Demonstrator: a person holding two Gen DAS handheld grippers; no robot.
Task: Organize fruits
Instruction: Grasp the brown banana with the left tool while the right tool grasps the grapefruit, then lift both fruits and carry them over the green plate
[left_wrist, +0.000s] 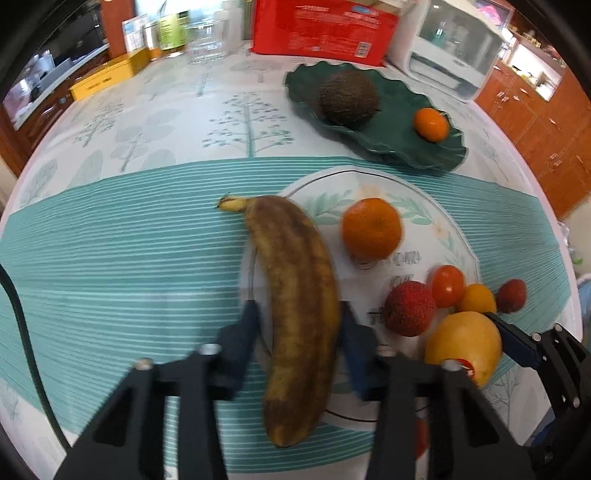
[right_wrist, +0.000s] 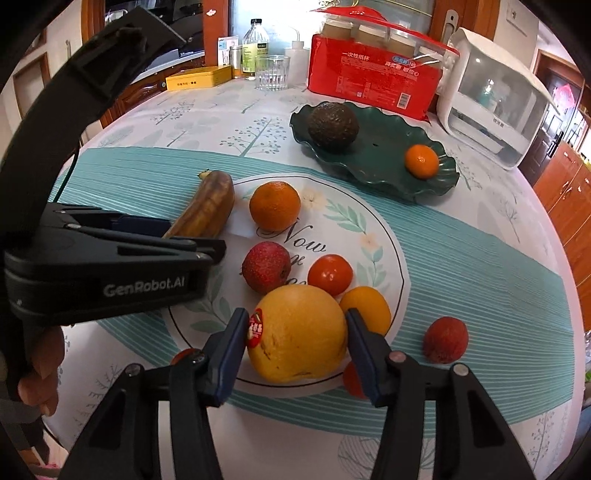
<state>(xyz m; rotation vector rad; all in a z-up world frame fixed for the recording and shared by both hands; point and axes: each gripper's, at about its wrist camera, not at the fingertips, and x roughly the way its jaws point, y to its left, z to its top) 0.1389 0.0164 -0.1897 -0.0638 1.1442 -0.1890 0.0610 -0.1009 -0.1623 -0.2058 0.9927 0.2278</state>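
Fruits crowd the white plate (right_wrist: 384, 236) under my two grippers. My left gripper (left_wrist: 299, 314) has its fingers (left_wrist: 247, 325) either side of the brown banana (left_wrist: 299, 295), narrowed almost to its width; the right pad meets the peel, the left looks a sliver off, so I cannot tell whether the grip is firm. My right gripper (right_wrist: 295, 332) straddles the big yellow fruit with a sticker (right_wrist: 295, 332), half open, both pads at its sides; whether they press is unclear. Just beyond these fingertips lie a red bumpy fruit (right_wrist: 266, 267), a small red-orange fruit (right_wrist: 330, 275) and a small yellow fruit (right_wrist: 367, 308); further ahead an orange (right_wrist: 275, 205). Off to the right of my right fingers another red bumpy fruit (right_wrist: 445, 339) sits on the tablecloth (right_wrist: 480, 258). Far ahead, the green dish (right_wrist: 369, 166) holds a dark round fruit (right_wrist: 332, 125) and a small orange (right_wrist: 421, 161).
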